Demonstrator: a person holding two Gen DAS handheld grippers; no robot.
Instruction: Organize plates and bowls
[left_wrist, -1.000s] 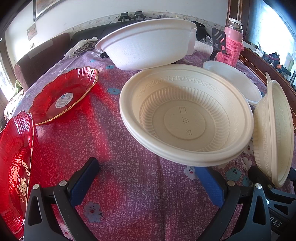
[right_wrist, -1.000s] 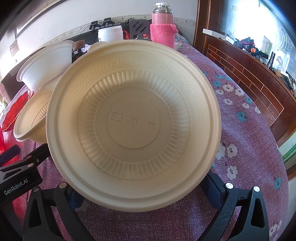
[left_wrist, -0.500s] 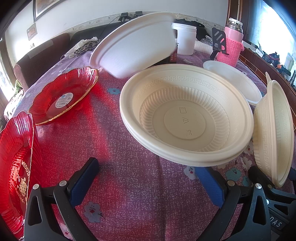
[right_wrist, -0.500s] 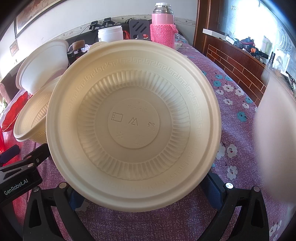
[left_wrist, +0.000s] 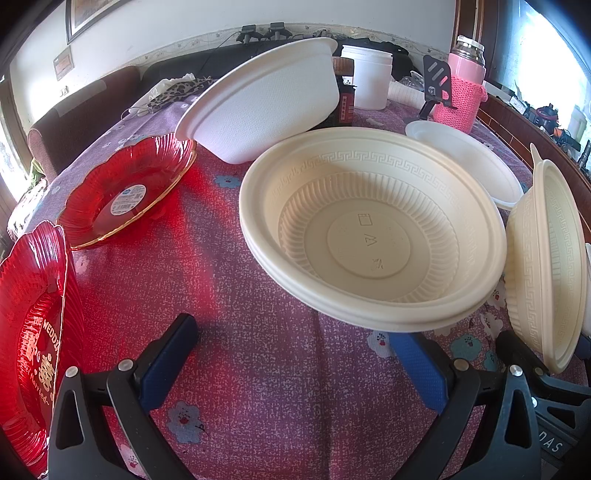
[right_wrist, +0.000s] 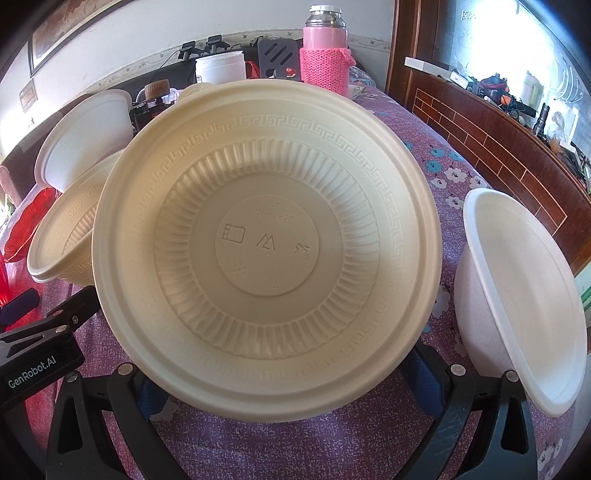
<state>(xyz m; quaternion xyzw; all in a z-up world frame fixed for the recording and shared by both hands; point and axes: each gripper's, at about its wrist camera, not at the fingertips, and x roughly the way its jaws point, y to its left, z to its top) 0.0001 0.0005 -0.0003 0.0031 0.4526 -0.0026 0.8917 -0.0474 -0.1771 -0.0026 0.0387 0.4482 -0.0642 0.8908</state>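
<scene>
The jaws of the left gripper (left_wrist: 291, 354) are spread wide over the table (left_wrist: 236, 332), with nothing held between the blue pads. Just beyond them, a stack of cream bowls (left_wrist: 373, 236) with a key-pattern rim is seen, its near edge lying over the right-hand pad. The jaws of the right gripper (right_wrist: 291, 384) are set apart as well, and a cream bowl (right_wrist: 266, 240) is carried tilted toward the camera, filling most of the right wrist view; its lower rim hides the pads, so it cannot be told how it is gripped. In the left wrist view this same bowl is seen edge-on at the right. Behind the stack, a white foam bowl (left_wrist: 266, 99) is seen tilted, rim turned away, and a shallower white bowl (left_wrist: 465, 162) is seen to the right of it. A second tilted white foam bowl (right_wrist: 521, 306) is shown near the right edge of the right wrist view. Two red glass plates (left_wrist: 122, 192) are placed on the left of the purple flowered cloth. A pink flask (right_wrist: 325, 51) and a white tub (left_wrist: 365, 77) are stood at the far end.
</scene>
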